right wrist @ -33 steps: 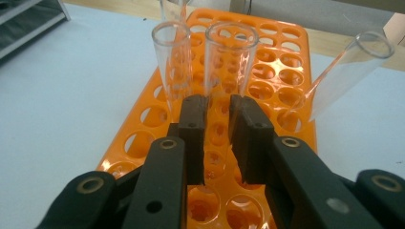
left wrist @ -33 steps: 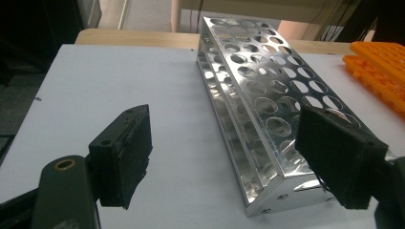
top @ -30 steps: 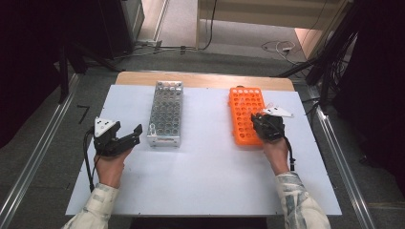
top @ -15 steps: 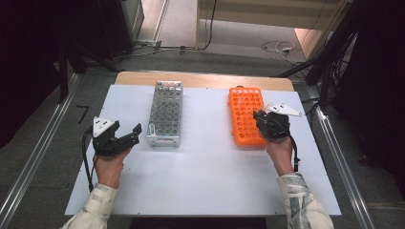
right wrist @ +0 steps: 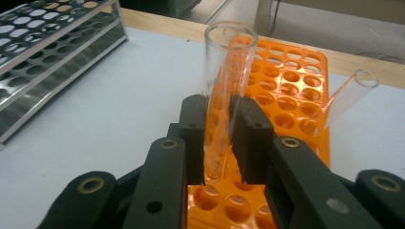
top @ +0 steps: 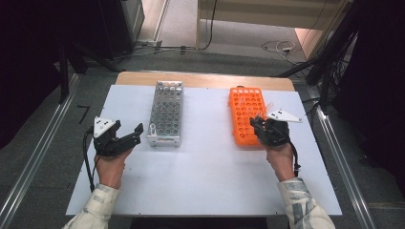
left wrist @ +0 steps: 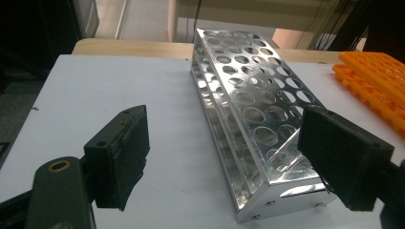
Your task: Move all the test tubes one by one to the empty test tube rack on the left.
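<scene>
My right gripper [top: 260, 125] [right wrist: 219, 107] hangs over the near part of the orange tube rack [top: 246, 102] [right wrist: 291, 81]. It is shut on a clear glass test tube [right wrist: 229, 52] that stands nearly upright, its foot just above the rack's holes. A second glass tube [right wrist: 351, 93] leans out of the rack's right side. My left gripper [top: 136, 134] [left wrist: 229, 152] is open, level with the near end of the metal tube rack [top: 166, 112] [left wrist: 253, 95], with nothing between its pads. What looks like a clear tube [left wrist: 285, 149] leans in that rack's near corner.
Both racks stand on a white tabletop [top: 210, 176], side by side with a bare strip between them. A wooden edge [top: 205, 80] runs along the far side. Cables and dark equipment lie on the floor beyond and to the right.
My right gripper has shifted slightly right and risen with the glass tube in its jaws. The left hand has stayed where it was.
</scene>
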Motion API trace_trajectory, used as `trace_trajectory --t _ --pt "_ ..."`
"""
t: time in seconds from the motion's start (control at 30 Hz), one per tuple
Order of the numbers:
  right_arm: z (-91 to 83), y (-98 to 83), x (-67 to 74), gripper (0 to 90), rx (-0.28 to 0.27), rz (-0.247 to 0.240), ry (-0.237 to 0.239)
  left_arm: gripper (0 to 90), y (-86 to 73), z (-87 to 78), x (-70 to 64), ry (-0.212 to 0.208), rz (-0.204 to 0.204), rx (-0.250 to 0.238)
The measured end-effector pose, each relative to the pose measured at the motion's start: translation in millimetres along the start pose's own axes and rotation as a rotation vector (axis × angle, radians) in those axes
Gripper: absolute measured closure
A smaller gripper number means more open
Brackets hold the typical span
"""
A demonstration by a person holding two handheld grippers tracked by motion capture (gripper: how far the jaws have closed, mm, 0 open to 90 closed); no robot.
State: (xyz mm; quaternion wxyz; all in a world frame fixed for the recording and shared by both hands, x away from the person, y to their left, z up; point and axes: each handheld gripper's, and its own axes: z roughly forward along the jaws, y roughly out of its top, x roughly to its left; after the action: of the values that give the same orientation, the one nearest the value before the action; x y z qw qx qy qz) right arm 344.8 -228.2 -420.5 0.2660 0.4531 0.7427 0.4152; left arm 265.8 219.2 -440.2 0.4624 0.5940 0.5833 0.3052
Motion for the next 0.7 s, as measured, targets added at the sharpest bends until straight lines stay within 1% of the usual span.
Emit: trace_trajectory --t 0.2,0.3,0.4,0.5,0.57,0.7 --pt "-6.6 -0.4 11.0 73.1 0.000 -0.006 0.039 18.0 -0.2 -0.3 -0.6 -0.003 -0.003 0.004" --pt "-6.0 -2.0 19.3 73.1 0.013 -0.030 0.056 18.1 1.1 -2.8 -2.8 -0.007 -0.001 -0.009" --pt "-5.9 -1.4 26.3 73.1 0.013 -0.042 0.076 18.1 1.2 -3.2 -5.1 -0.009 0.005 -0.007" --pt "-5.5 -0.7 33.3 73.1 0.017 -0.050 0.101 18.1 1.4 -4.0 -7.5 -0.020 0.008 -0.009" --pt "-4.4 -0.3 37.9 73.1 0.018 -0.064 0.113 18.1 2.0 -4.9 -9.6 -0.024 0.010 -0.010" --pt "-1.7 -0.2 46.1 73.1 0.025 -0.074 0.137 18.1 2.8 -6.1 -13.2 -0.042 0.017 -0.011"
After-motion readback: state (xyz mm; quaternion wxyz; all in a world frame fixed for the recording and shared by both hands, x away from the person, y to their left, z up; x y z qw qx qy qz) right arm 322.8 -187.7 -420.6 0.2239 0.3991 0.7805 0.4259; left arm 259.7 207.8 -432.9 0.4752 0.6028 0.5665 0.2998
